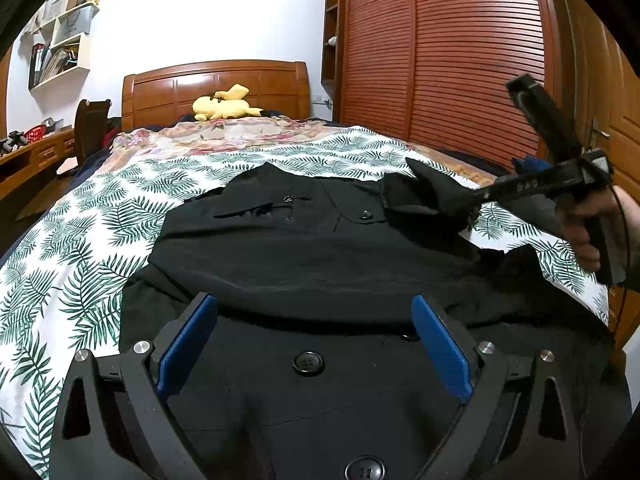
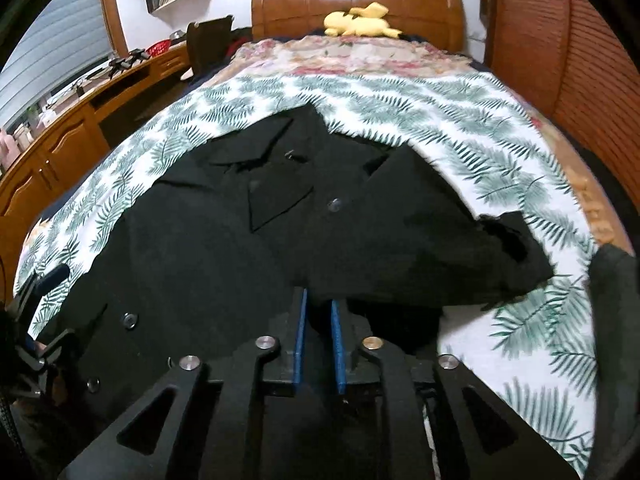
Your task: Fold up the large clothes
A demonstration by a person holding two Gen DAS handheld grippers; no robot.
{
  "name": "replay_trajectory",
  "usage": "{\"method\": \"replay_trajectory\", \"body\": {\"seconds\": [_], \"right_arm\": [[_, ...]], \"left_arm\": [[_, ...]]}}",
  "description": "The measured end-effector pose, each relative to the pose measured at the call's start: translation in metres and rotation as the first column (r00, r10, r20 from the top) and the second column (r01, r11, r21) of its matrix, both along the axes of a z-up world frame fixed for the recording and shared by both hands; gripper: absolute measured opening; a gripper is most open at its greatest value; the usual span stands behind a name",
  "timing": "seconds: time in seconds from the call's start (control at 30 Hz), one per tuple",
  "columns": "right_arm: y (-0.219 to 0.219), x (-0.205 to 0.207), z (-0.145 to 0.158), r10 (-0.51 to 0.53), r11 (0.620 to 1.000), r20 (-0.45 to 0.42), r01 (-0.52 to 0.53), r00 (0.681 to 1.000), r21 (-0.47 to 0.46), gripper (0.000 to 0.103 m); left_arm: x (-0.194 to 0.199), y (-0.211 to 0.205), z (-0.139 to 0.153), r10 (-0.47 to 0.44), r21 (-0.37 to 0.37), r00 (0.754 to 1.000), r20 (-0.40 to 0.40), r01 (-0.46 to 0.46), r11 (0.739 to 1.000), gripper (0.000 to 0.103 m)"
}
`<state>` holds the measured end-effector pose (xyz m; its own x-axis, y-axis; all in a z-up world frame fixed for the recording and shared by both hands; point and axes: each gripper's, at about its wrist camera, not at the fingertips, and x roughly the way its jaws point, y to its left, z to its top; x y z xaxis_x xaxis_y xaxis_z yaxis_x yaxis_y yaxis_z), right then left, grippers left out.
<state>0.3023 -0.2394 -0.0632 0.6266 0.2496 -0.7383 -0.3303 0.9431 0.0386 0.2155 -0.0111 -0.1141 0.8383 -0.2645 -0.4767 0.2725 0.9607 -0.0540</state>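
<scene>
A large black buttoned coat [image 1: 304,248] lies spread on the bed's leaf-print sheet [image 1: 80,264], collar toward the headboard; it also shows in the right wrist view [image 2: 224,248]. My left gripper [image 1: 314,308] is open, blue pads wide apart, just above the coat's lower front near a button [image 1: 308,363]. My right gripper [image 2: 319,304] is shut on a fold of the coat's black cloth. In the left wrist view the right gripper [image 1: 476,200] holds the coat's right sleeve [image 1: 424,196] lifted over the coat's chest.
A yellow plush toy [image 1: 224,106] lies by the wooden headboard [image 1: 216,88]. A slatted wooden wardrobe [image 1: 460,60] stands right of the bed. A desk [image 2: 60,136] and chair [image 2: 208,44] stand on the left, with wall shelves [image 1: 60,40] above.
</scene>
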Motion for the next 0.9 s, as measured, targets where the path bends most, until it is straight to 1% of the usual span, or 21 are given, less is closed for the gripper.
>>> {"method": "replay_trajectory", "body": {"seconds": [0.03, 0.07, 0.1, 0.13, 0.17, 0.23, 0.3, 0.43, 0.53, 0.7, 0.83, 0.9], "right_arm": [[0.000, -0.003, 0.005, -0.004, 1.000, 0.015, 0.004, 1.000, -0.004, 0.021], [-0.001, -0.003, 0.009, -0.007, 1.000, 0.035, 0.007, 0.999, -0.006, 0.029], [-0.003, -0.003, 0.012, -0.020, 1.000, 0.057, 0.021, 0.998, -0.015, 0.035], [-0.006, -0.010, 0.016, -0.036, 0.999, 0.073, 0.037, 0.997, -0.018, 0.044], [-0.011, -0.010, 0.020, -0.057, 0.998, 0.086, 0.058, 0.995, -0.014, 0.048], [-0.024, -0.008, 0.021, -0.098, 0.995, 0.101, 0.100, 0.990, -0.016, 0.049], [-0.033, 0.003, 0.018, -0.141, 0.989, 0.104, 0.146, 0.985, -0.040, 0.050], [-0.047, 0.033, -0.002, -0.227, 0.968, 0.088, 0.235, 0.970, -0.092, 0.050], [-0.064, 0.060, -0.022, -0.301, 0.947, 0.039, 0.304, 0.953, -0.105, 0.050], [-0.082, 0.087, -0.058, -0.382, 0.918, -0.043, 0.374, 0.923, -0.132, 0.050], [-0.090, 0.104, -0.082, -0.418, 0.907, -0.116, 0.408, 0.901, -0.102, 0.050], [-0.089, 0.108, -0.088, -0.422, 0.906, -0.113, 0.414, 0.900, -0.087, 0.050]], "left_arm": [[0.000, 0.000, 0.000, 0.000, 0.000, 1.000, 0.000, 0.000, 1.000, 0.098], [0.000, 0.000, 0.000, -0.001, 0.000, 1.000, 0.000, 0.001, 1.000, 0.098], [0.000, 0.001, 0.000, -0.001, 0.000, 1.000, -0.001, 0.001, 1.000, 0.098], [0.000, 0.000, 0.000, 0.000, 0.000, 1.000, -0.001, 0.000, 1.000, 0.098], [0.000, 0.000, 0.000, 0.000, 0.000, 1.000, -0.002, 0.000, 1.000, 0.098], [0.001, -0.001, -0.001, -0.002, 0.002, 1.000, -0.005, 0.002, 1.000, 0.098], [0.001, -0.002, -0.001, -0.003, 0.006, 1.000, -0.008, 0.003, 1.000, 0.098], [0.001, -0.003, -0.002, -0.007, 0.014, 1.000, -0.011, 0.007, 1.000, 0.098], [0.001, -0.003, -0.002, -0.011, 0.017, 1.000, -0.014, 0.011, 1.000, 0.098], [0.004, -0.005, -0.003, -0.016, 0.020, 1.000, -0.022, 0.017, 1.000, 0.098], [0.005, -0.006, -0.004, -0.019, 0.022, 0.999, -0.028, 0.020, 1.000, 0.098], [0.006, -0.006, -0.005, -0.020, 0.023, 0.999, -0.031, 0.020, 1.000, 0.098]]}}
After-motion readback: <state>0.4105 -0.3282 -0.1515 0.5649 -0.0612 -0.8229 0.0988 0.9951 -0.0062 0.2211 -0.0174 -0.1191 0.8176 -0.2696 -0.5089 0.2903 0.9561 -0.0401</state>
